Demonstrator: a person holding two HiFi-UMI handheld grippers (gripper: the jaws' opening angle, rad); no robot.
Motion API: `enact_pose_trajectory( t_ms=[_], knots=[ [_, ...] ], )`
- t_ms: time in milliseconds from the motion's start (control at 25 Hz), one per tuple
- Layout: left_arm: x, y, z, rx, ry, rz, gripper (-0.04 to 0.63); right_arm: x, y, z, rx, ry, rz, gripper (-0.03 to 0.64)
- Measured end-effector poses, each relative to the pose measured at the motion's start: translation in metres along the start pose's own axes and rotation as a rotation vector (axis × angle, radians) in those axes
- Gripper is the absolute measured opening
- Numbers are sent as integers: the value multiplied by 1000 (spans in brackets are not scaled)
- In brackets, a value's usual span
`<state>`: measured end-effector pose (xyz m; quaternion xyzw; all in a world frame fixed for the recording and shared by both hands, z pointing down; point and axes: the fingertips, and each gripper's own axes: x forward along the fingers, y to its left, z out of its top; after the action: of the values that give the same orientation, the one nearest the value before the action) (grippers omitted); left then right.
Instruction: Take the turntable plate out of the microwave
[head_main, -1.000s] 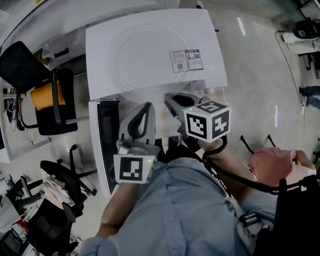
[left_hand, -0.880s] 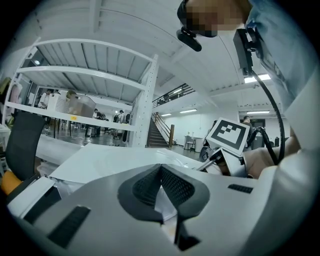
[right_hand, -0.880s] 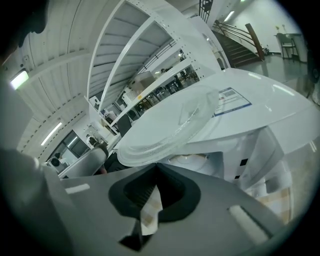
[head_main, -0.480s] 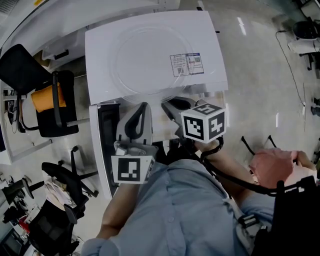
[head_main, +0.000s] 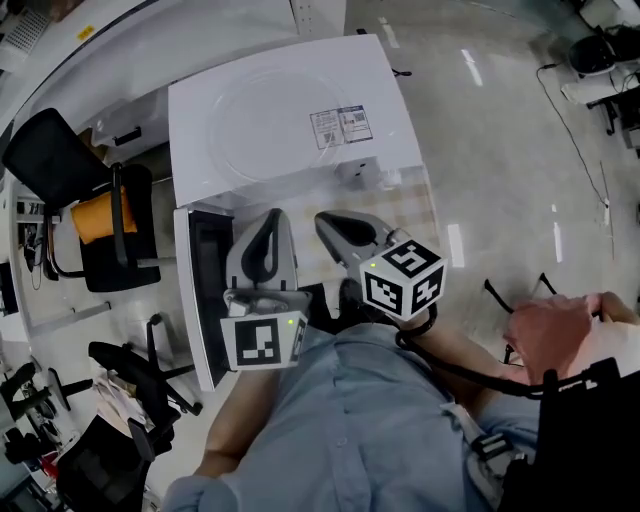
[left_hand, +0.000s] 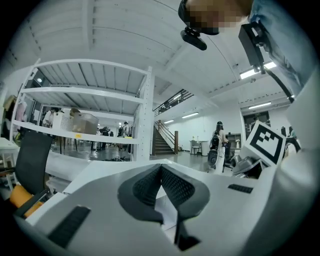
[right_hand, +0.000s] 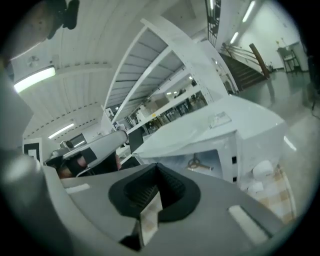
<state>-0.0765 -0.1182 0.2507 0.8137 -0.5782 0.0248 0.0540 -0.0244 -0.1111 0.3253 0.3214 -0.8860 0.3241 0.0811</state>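
Both your left gripper (head_main: 270, 218) and right gripper (head_main: 326, 220) are sitting clenched on nothing, with the turntable plate (head_main: 265, 125) lying flat atop the microwave (head_main: 395, 120), beyond the jaw tips. It's looking like stiff, slick, breakable glass, so you'd be pinching its near rim. Against a second ago, your right gripper is easing back from the front edge, and the plate isn't shifting.

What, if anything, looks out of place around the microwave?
The glass plate lies flat on top of the microwave instead of inside it. The right gripper view shows only the bare ring in the cavity, and the door stands open. Nothing looks spilled or broken.
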Motion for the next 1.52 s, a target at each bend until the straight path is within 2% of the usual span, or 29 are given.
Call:
enact_pose_trajectory(
  t_ms=[200, 360, 720, 1000, 1520],
  knots=[
    [-10, -11, 34, 68, -101, 35, 8, -30, 31, 48, -214, -226, 12, 0],
    [-27, -16, 55, 110, -157, 77, 8, -51, 52, 64, -301, -312, 11, 0],
    [-53, -25, 70, 119, -190, 127, 8, -76, 67, 76, -358, -365, -18, 0],
    [-57, -29, 80, 128, -213, 125, 8, -82, 78, 83, -386, -394, -3, 0],
    [-56, -34, 74, 114, -197, 127, 8, -87, 74, 82, -383, -404, -7, 0]
  ],
)
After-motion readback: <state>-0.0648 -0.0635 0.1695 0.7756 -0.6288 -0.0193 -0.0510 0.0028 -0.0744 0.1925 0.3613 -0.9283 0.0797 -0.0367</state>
